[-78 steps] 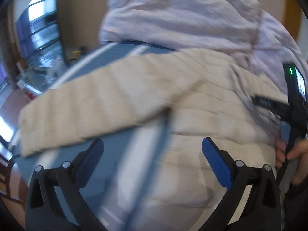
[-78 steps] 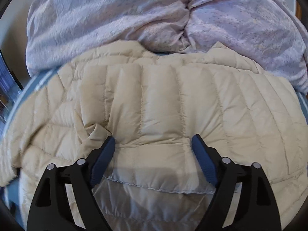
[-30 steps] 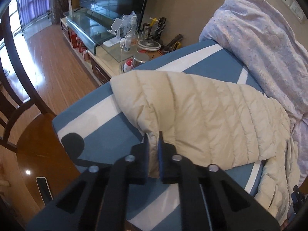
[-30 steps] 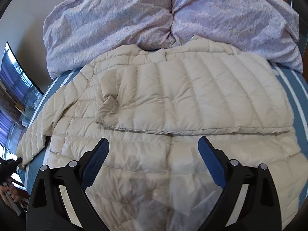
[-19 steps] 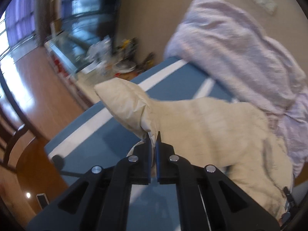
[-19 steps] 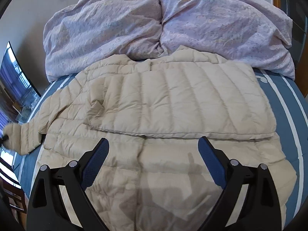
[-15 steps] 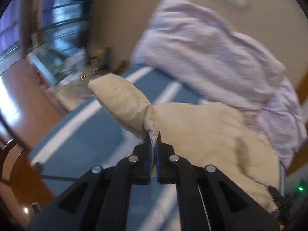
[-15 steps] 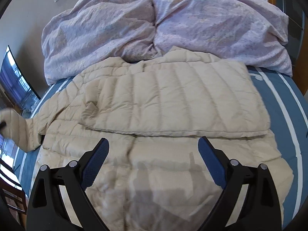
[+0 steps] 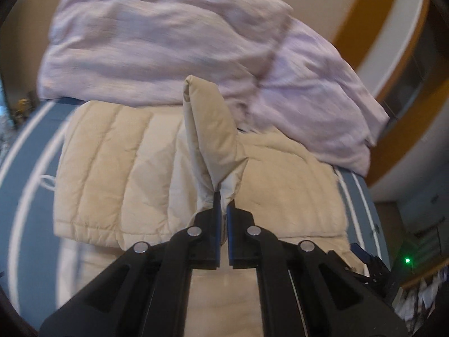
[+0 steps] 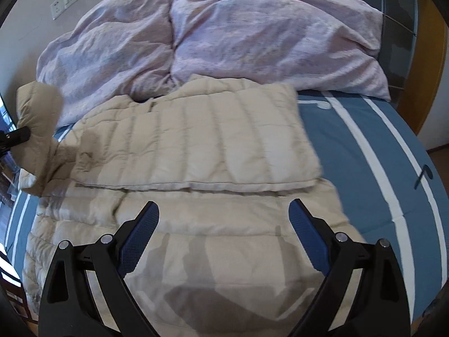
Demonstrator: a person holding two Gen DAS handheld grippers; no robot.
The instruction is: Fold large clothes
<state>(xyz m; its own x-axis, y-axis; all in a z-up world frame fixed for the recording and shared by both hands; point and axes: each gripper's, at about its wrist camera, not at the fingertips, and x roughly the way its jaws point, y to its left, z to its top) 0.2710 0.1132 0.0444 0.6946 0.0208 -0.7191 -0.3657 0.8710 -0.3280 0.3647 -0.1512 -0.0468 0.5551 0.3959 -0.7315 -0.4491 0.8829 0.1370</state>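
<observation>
We see the left gripper clamped on the cuff of the sleeve, lifted above the beige jacket lying flat on the blue striped bed. Right gripper hangs over the jacket's lower half, jaws wide apart, holding nothing. Lilac duvet bunched behind.

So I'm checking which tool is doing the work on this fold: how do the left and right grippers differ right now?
The left gripper is shut, pinching the beige jacket's sleeve; the right gripper is open and holds nothing. The left lifts that sleeve clear of the jacket body; the right hovers over the jacket's lower part without touching it. Both have black frames with blue finger pads and point toward the lilac duvet.
</observation>
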